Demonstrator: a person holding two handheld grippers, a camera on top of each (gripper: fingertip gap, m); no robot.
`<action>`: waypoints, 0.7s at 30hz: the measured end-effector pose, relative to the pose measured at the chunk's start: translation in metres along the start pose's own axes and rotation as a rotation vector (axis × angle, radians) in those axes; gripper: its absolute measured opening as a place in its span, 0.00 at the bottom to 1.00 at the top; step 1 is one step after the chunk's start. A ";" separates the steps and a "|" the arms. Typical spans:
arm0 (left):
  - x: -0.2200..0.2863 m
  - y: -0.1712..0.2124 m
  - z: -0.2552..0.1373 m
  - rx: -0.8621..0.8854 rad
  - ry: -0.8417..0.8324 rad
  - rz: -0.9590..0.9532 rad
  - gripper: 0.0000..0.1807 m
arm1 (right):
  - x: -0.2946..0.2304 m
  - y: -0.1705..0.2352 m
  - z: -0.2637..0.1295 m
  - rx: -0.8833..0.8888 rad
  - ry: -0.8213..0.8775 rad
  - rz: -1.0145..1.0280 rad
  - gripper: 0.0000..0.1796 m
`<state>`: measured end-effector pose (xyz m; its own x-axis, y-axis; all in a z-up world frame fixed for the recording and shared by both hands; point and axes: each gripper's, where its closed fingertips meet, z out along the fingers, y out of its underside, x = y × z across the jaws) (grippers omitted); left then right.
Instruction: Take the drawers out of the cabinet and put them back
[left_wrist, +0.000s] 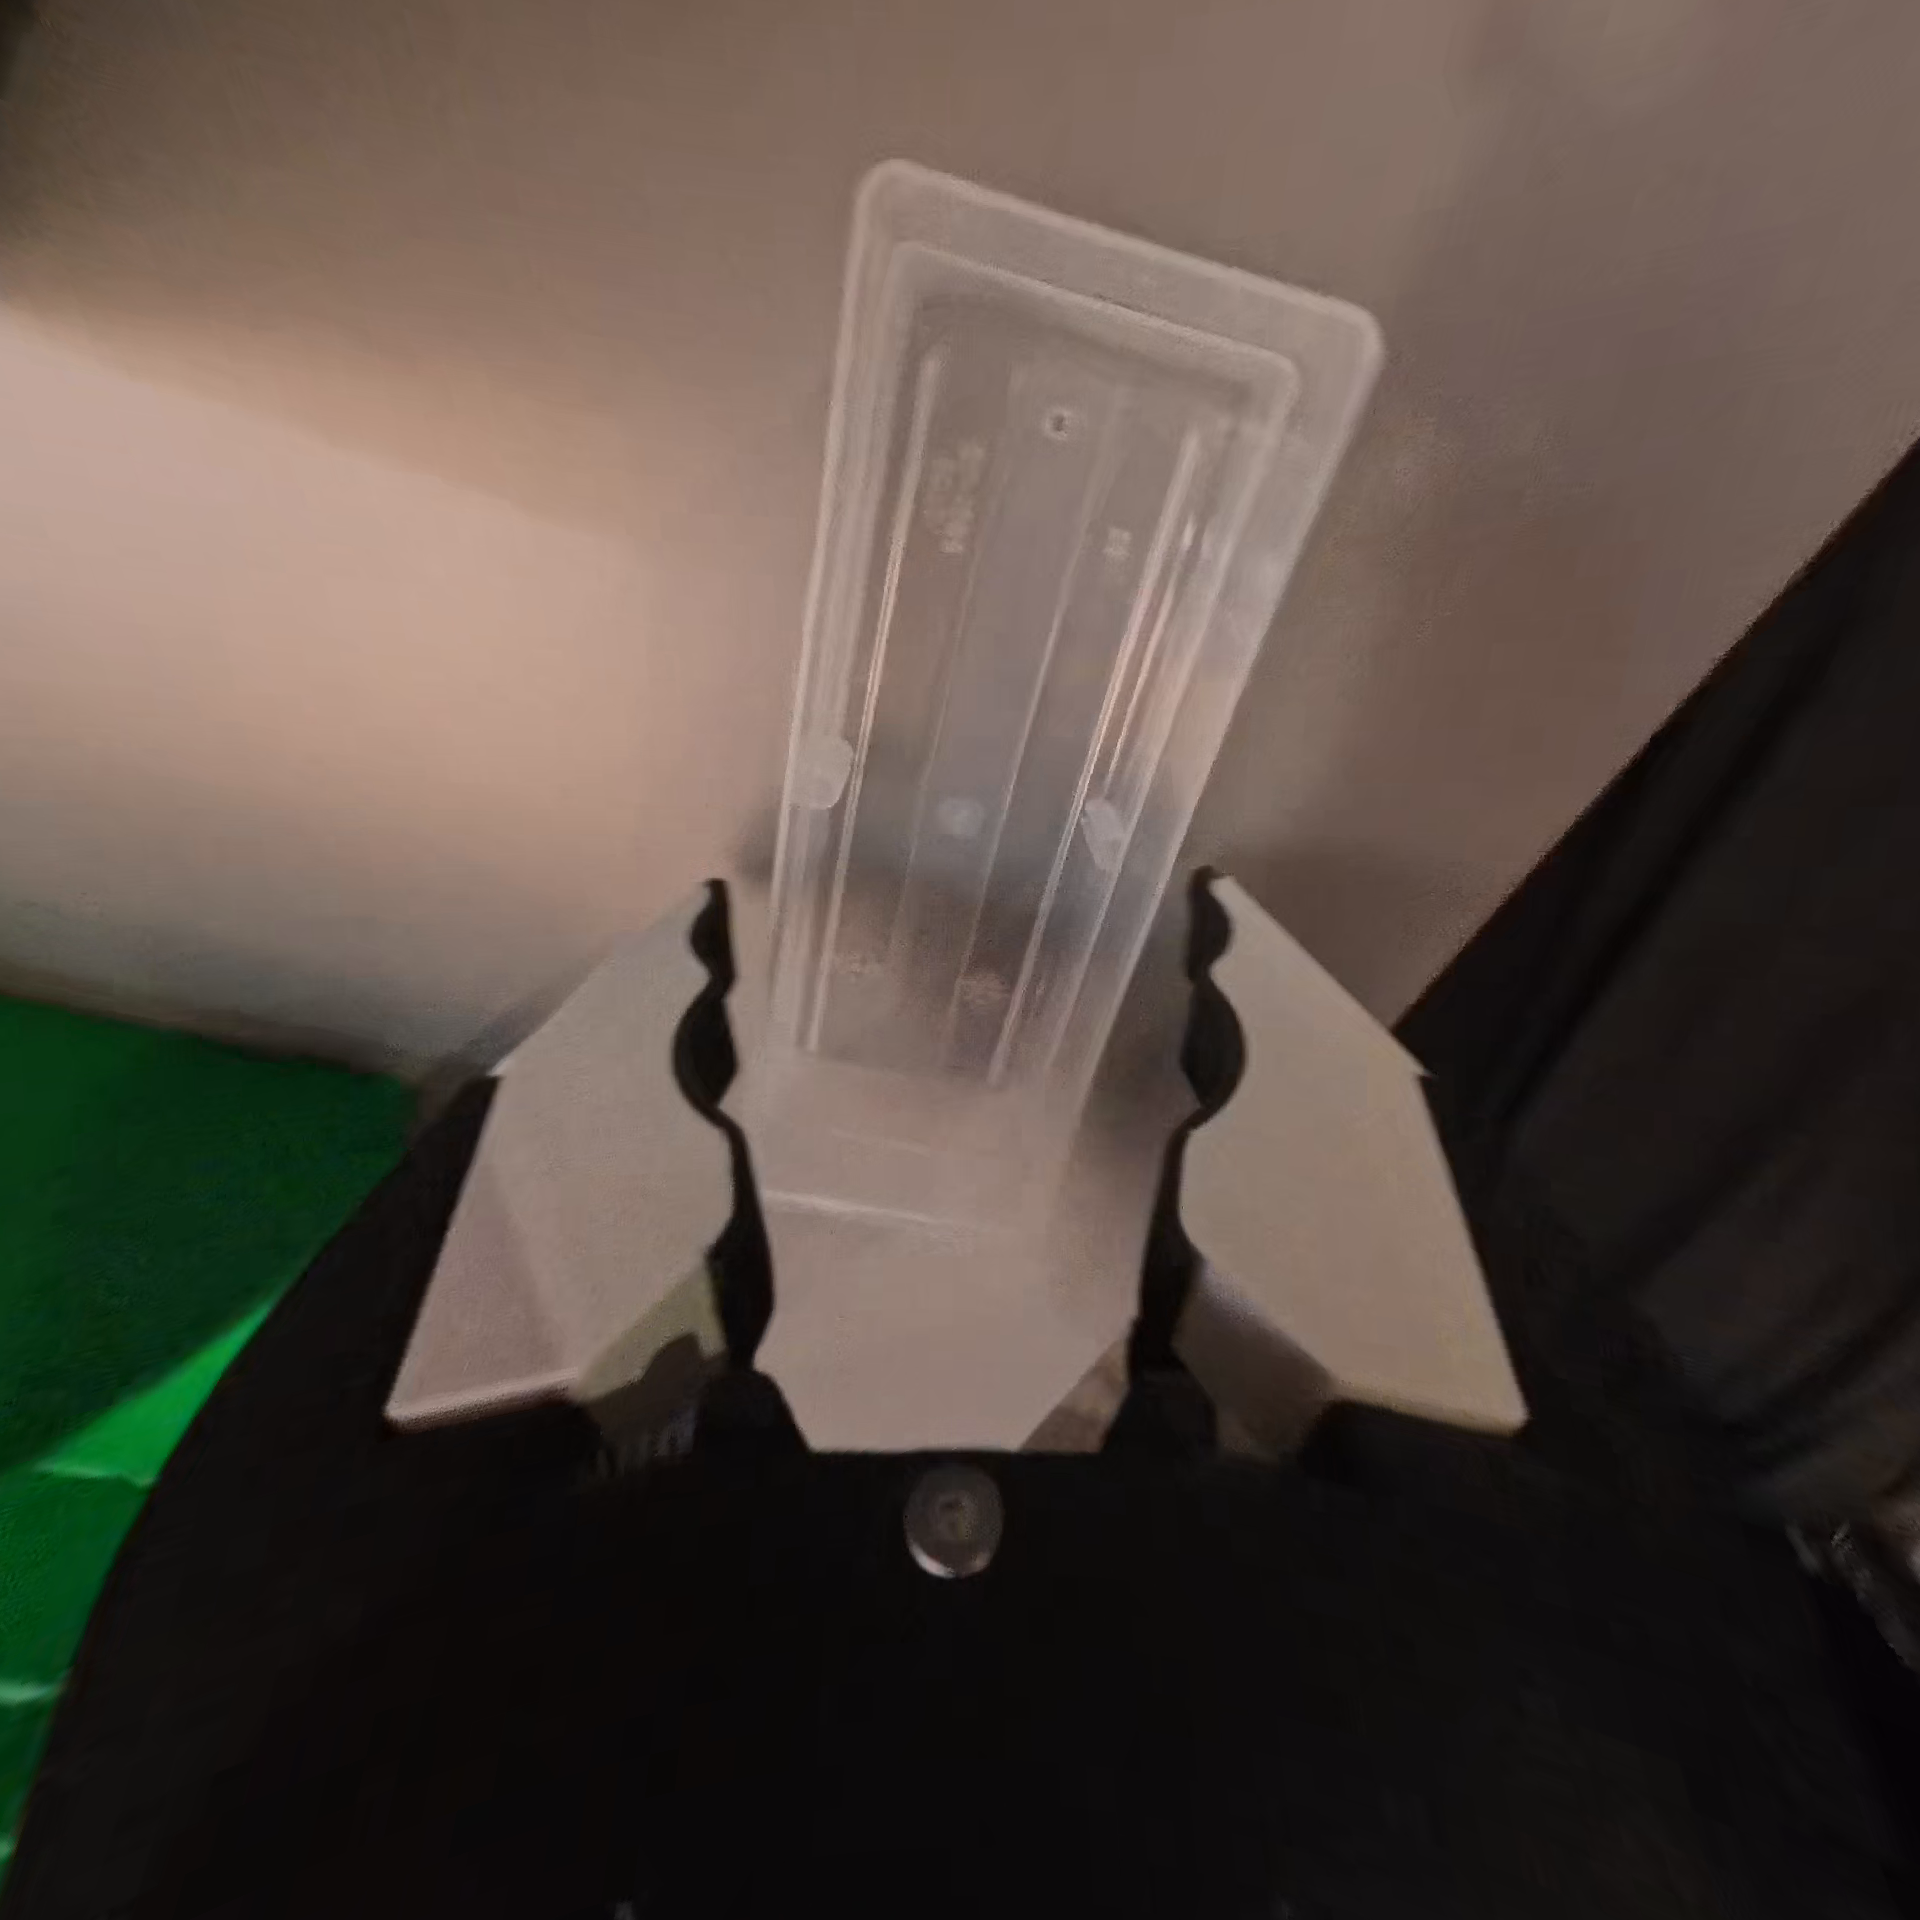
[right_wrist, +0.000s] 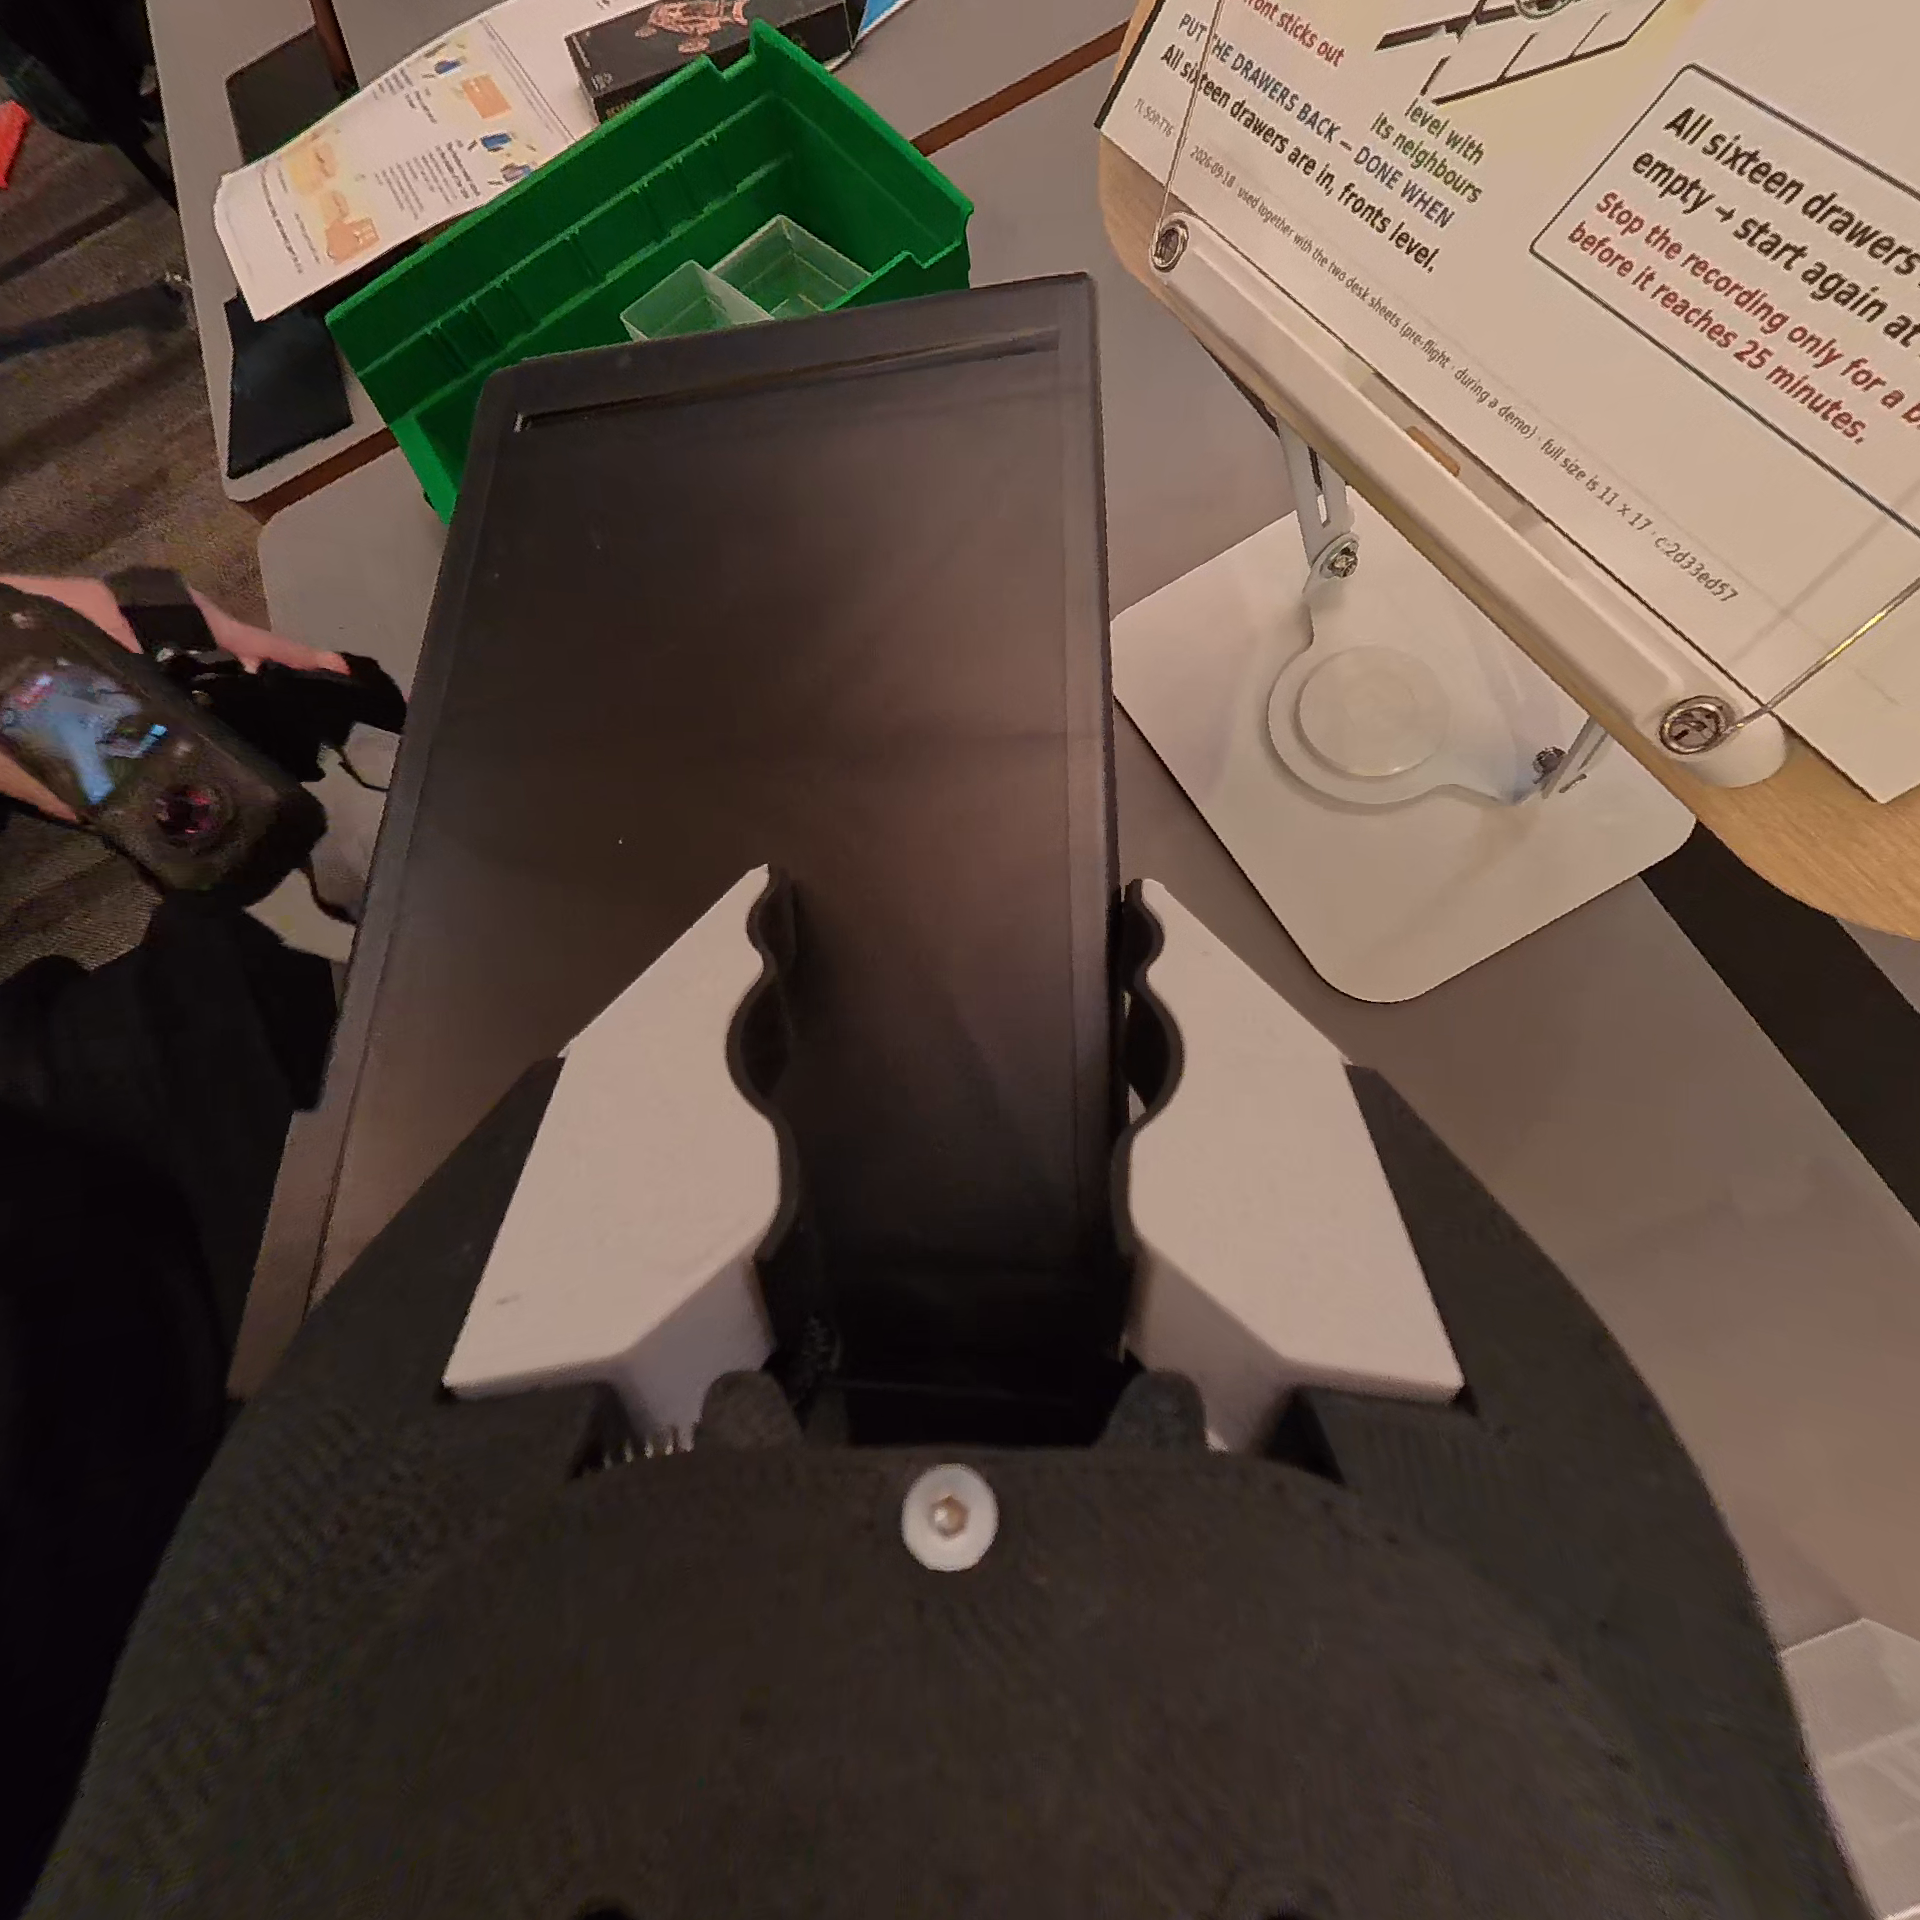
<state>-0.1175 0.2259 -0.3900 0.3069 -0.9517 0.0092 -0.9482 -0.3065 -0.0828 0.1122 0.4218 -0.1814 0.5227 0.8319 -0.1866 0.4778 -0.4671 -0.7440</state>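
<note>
The clear drawer (left_wrist: 1039, 665) stood between the jaws of the left gripper (left_wrist: 961, 914), its near end held between the two pads and its length running away from the camera, tilted a little to the right. Its open side faced the camera, so the ribbed bottom showed through the plastic. The far end reached well past the fingertips and hung in front of a plain beige surface (left_wrist: 416, 520); the picture was blurred there. A patch of green (left_wrist: 156, 1195) showed at the lower left, and something black (left_wrist: 1714, 935) filled the right edge. In the right wrist view, the black cabinet (right_wrist: 769, 665) ran straight out between the jaws of the right gripper (right_wrist: 951, 894), which were clamped on its near right part, the right pad against the cabinet's right edge and the left pad on its top face. The cabinet rested on a grey table (right_wrist: 1455, 1195). Beyond its far end sat a green bin (right_wrist: 582, 270) holding two clear drawers (right_wrist: 748, 281). To the right stood a white stand (right_wrist: 1382, 769) with a printed sheet (right_wrist: 1621, 229). At the left, a hand (right_wrist: 62, 675) held the other gripper, seen from behind.
</note>
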 end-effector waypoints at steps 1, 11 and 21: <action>0.002 -0.003 -0.002 0.037 -0.018 -0.030 0.57 | 0.000 0.000 0.000 0.000 -0.002 0.000 0.35; 0.022 0.013 0.006 0.303 -0.096 -0.326 0.54 | 0.000 0.000 0.000 0.005 -0.004 0.002 0.35; 0.023 0.012 -0.007 0.420 -0.198 -0.362 0.38 | 0.000 -0.001 0.000 0.007 -0.003 0.006 0.35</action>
<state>-0.1224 0.2002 -0.3836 0.6525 -0.7543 -0.0721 -0.6791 -0.5399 -0.4974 0.1119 0.4222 -0.1811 0.5231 0.8300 -0.1934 0.4693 -0.4700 -0.7476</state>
